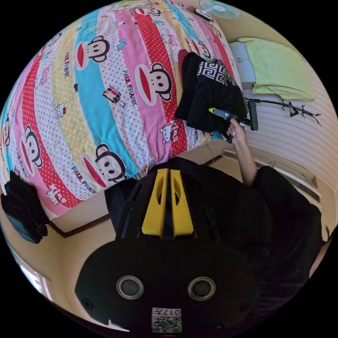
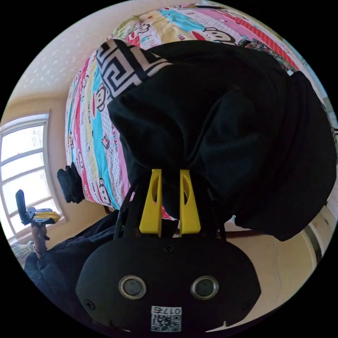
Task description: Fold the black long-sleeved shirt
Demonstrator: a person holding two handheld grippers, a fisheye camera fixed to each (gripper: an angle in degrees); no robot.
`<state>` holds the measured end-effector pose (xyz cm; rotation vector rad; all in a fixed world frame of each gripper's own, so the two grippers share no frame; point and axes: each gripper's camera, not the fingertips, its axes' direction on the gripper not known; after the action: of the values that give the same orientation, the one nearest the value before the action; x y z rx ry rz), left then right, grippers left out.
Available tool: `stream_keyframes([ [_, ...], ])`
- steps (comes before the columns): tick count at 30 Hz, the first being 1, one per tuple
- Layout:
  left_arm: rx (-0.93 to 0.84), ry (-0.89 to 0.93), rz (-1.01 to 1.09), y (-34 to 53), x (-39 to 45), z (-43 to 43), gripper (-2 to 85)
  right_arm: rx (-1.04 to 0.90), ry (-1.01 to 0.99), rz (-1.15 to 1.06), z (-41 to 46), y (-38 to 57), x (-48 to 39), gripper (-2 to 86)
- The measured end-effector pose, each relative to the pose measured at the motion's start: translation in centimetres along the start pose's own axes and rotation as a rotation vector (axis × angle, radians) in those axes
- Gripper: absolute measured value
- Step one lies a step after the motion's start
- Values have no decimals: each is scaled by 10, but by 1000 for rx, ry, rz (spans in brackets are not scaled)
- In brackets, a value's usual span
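We see one soft black long-sleeved shirt point(image 2: 225, 133) pinched in our yellow right gripper point(image 2: 169, 176); yellow left gripper point(image 1: 168, 176) is clenched empty.

Bed point(image 1: 105, 105), black shirt point(image 1: 211, 102) atop

Right gripper point(image 2: 169, 174) jaw tips: buried in black shirt point(image 2: 225, 133) folds.
Dark bundle point(image 1: 23, 209), lower left: too shadowed to identify.
Fan point(image 1: 218, 8), top: cut off.
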<state>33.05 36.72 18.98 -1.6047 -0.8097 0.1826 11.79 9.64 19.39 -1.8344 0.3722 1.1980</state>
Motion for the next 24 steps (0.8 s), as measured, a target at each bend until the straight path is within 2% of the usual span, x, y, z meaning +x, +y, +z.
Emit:
stream_keyframes([
  [2,27,15,-43,8,-12,-8,-5,37,-19,-12,-7,7,6,47],
  [3,29,22,-50,9,-15,-10,-3,33,-91,-51,-11,8,9,41],
  [5,43,74,-62,12,-23,-17,6,35,-302,-182,-22,9,8,37],
  [7,78,126,-42,14,-25,-26,22,116,-579,-295,-46,9,2,33],
  [9,126,159,-15,16,-25,-38,34,155,-688,-316,-57,5,-8,31],
  [14,192,186,9,20,-34,-65,59,146,-778,-492,-75,-21,-83,25],
  [16,218,196,26,25,-38,-76,62,138,-958,-647,-91,-32,-139,24],
  [18,258,203,34,33,-46,-90,64,129,-1047,-784,-110,-35,-184,22],
  [21,346,230,21,53,-67,-116,65,202,-1081,-929,-149,-32,-241,16],
  [22,387,248,12,63,-78,-126,65,237,-1151,-968,-162,-30,-252,13],
  [24,453,272,-6,79,-97,-139,65,277,-1199,-974,-173,-27,-265,9],
])
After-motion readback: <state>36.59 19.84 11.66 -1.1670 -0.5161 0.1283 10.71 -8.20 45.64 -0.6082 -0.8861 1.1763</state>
